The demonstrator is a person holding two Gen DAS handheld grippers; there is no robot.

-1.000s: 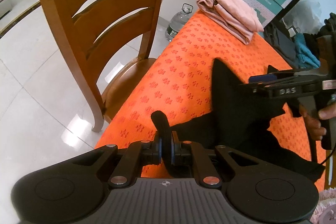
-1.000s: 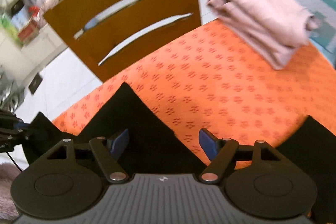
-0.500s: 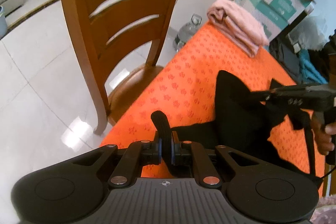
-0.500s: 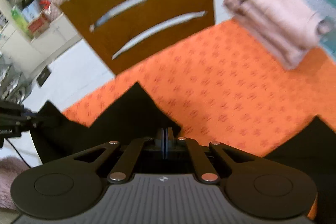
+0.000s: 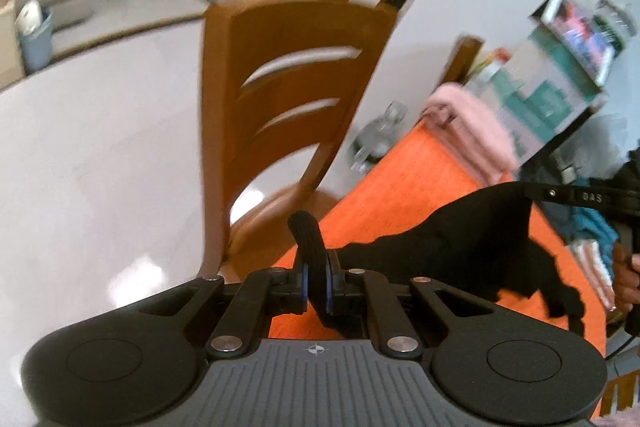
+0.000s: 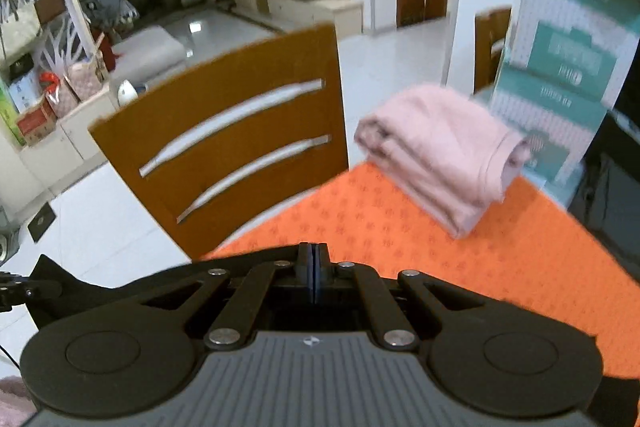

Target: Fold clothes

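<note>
A black garment (image 5: pixel 472 239) hangs stretched above the orange patterned table (image 5: pixel 404 183). My left gripper (image 5: pixel 315 281) is shut on one bunched black edge, which pokes up between its fingers. In the left wrist view the right gripper (image 5: pixel 520 187) holds the garment's other end at the right, with a hand (image 5: pixel 626 279) on its grip. In the right wrist view my right gripper (image 6: pixel 314 267) is shut, and black cloth (image 6: pixel 80 287) trails left from it toward the other gripper at the frame edge. A folded pink garment (image 6: pixel 444 151) lies at the table's far end.
A wooden chair (image 5: pixel 288 99) with a slatted back stands against the table's left side. Teal and white boxes (image 5: pixel 556 95) are stacked behind the pink garment. A clear water jug (image 5: pixel 376 139) sits on the tiled floor past the chair.
The right gripper went from open to shut on the black garment's edge. Both grippers have since risen, lifting the garment off the table and stretching it between them.
</note>
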